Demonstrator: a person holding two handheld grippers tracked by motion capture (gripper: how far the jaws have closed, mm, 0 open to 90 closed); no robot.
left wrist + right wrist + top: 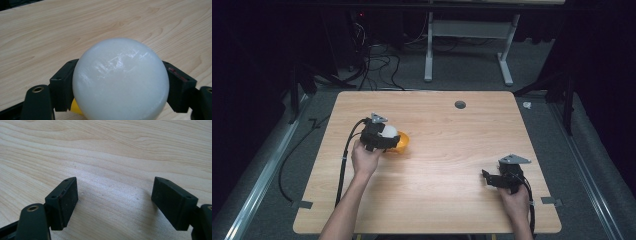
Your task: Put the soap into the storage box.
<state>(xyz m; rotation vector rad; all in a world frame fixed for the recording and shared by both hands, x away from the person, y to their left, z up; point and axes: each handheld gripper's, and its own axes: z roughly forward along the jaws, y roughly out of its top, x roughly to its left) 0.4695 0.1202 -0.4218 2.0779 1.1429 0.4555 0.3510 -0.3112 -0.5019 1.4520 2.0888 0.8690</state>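
The left claw [120, 82] pinches a white ball [120, 79] between its jaws, just above an orange bowl [401, 142] on the left half of the wooden table [447, 185]. The right claw [115, 202] rests spread, empty, near the table's right edge.

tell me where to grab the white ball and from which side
Grip the white ball across its widest middle, one jaw on each side, as the left gripper does now. It is smooth and round, so a hold off the middle would likely slip. Come from the person's side, since the orange bowl sits just beyond it.
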